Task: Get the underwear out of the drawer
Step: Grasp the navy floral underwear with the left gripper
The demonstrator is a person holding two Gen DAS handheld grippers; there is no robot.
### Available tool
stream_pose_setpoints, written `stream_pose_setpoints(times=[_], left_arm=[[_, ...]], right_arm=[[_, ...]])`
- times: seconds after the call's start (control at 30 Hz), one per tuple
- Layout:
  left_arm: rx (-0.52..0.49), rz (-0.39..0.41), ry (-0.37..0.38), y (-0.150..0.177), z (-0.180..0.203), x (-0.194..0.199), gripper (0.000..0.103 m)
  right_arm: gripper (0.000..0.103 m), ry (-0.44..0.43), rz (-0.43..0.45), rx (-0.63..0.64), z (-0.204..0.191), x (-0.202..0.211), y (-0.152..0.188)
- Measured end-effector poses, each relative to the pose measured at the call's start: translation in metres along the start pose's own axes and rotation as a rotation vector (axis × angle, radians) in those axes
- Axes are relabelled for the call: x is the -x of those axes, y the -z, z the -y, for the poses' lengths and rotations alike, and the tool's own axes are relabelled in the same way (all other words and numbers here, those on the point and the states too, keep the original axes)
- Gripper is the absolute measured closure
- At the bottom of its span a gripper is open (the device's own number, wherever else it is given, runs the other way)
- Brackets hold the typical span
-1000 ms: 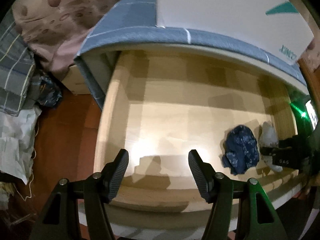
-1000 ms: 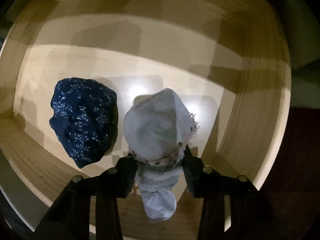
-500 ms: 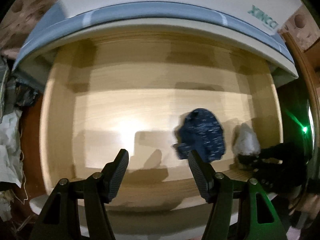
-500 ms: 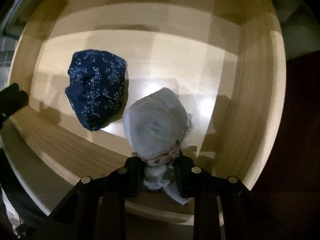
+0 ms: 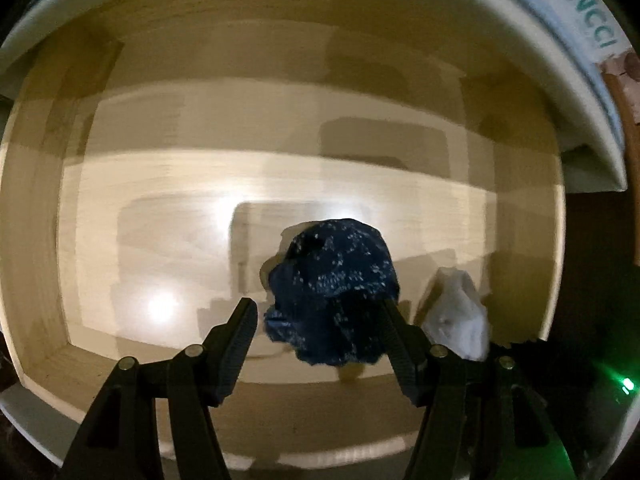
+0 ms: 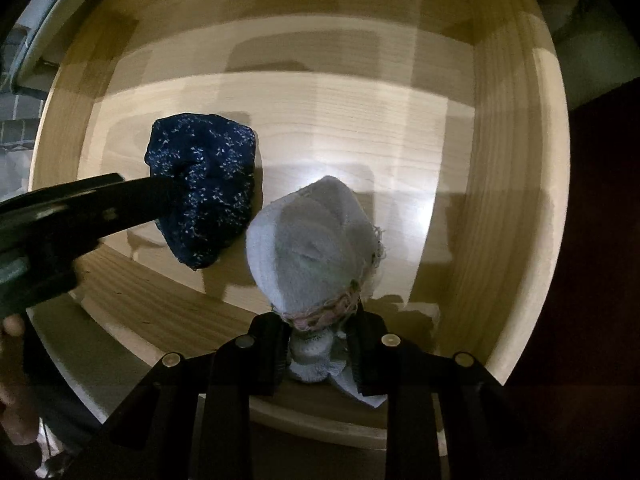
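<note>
A dark blue patterned underwear [image 5: 332, 292] lies bunched on the floor of the wooden drawer [image 5: 40, 240]. My left gripper [image 5: 318, 312] points down over it, open, one finger on each side and neither pad pressing. A white underwear [image 5: 456, 320] hangs to its right. In the right wrist view my right gripper [image 6: 320, 328] is shut on the white underwear [image 6: 312, 240] at its patterned waistband, near the drawer's front wall [image 6: 168, 312]. The blue underwear [image 6: 204, 184] lies to the left, with one of the left gripper's fingers [image 6: 120, 196] reaching in over it.
A white box with teal lettering [image 5: 580, 28] overhangs the back of the drawer. Part of a hand [image 6: 12, 344] shows at the left edge. Dark floor lies beyond the drawer's right wall [image 6: 520, 200]. A green light [image 5: 626, 386] glows at lower right.
My left gripper has moved right and down until it straddles the blue underwear. My right gripper has shut on the white underwear and drawn it toward the drawer's front.
</note>
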State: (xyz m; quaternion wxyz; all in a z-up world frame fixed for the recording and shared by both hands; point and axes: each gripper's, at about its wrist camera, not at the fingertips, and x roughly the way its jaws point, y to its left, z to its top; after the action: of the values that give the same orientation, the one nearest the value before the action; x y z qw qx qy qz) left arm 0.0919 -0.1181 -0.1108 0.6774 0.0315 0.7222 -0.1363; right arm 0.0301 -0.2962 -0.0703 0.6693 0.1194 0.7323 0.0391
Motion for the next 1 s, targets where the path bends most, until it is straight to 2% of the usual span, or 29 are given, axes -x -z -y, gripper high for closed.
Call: stream_pose_setpoints(times=[0.13,0.2,0.27,0.47,0.57,0.73,1.0], left_arm=[[-0.010,-0.051,-0.057,-0.005,0.004,-0.019,0.037],[0.005,-0.079,-0.053,-0.009,0.002,-0.025,0.037],[0.013,-0.089,-0.064,-0.012,-0.002,-0.026,0.037],[-0.053,-0.091,-0.107,-0.015,-0.007,-0.027,0.036],[-0.077,-0.098,-0.129,-0.015,-0.017,-0.026,0.031],[-0.128,-0.118,-0.157,-0.014,-0.033,-0.023,0.031],[-0.118,-0.156,-0.166,-0.021,-0.064,-0.019,0.031]], right_arm=[[0.081,-0.005,-0.002,-0.001,0.009,0.008,0.002],[0.081,-0.007,-0.003,-0.002,0.009,0.010,0.004],[0.081,-0.010,-0.003,-0.002,0.012,0.011,0.004],[0.080,-0.011,-0.003,-0.003,0.003,0.004,0.003],[0.080,-0.010,-0.003,-0.003,0.004,0.005,0.004],[0.080,-0.010,-0.005,-0.004,0.005,0.002,0.003],[0.080,-0.004,-0.008,-0.008,0.008,-0.015,0.004]])
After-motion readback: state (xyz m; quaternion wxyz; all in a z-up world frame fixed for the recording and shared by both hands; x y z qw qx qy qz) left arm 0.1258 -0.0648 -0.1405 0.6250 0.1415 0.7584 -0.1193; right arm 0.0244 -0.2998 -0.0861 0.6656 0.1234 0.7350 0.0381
